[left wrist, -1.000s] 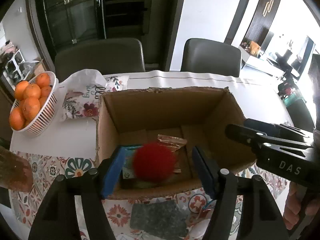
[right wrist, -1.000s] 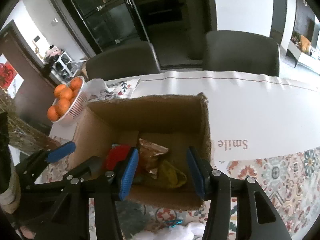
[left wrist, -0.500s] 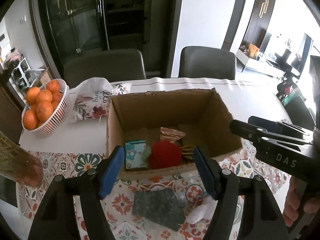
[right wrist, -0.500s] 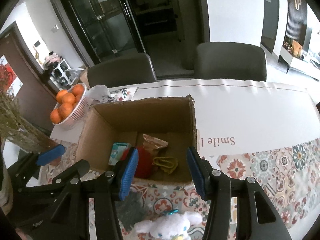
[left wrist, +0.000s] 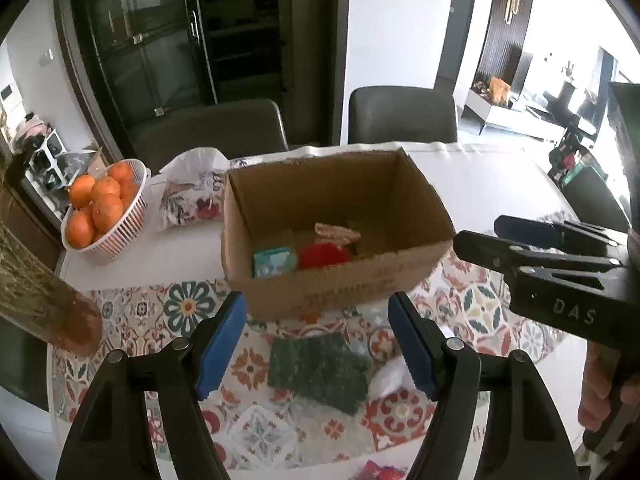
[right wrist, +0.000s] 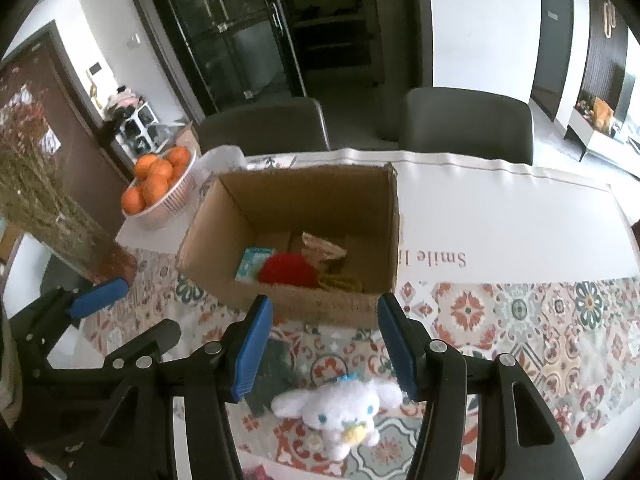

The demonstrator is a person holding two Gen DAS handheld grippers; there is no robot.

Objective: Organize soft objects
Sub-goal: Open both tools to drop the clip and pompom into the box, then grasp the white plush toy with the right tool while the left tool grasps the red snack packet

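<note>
Tools, left tool (left wrist: 318, 346) and right tool (right wrist: 324, 350), hang empty, right jaws opening, before cardboard box (left wrist: 340, 280).

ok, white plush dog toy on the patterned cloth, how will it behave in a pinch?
The white plush dog toy looks fluffy, so it probably squashes and weighs little. Its floppy ears likely droop when lifted. It lies flat, so it's unlikely to roll.

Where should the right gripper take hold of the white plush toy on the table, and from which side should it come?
Probably the round head of the white plush toy, from above. It lies free on the tablecloth just below the right gripper, whose empty jaws are opening. One finger behind each long ear base should hold better than the floppy ears or small body.
</note>
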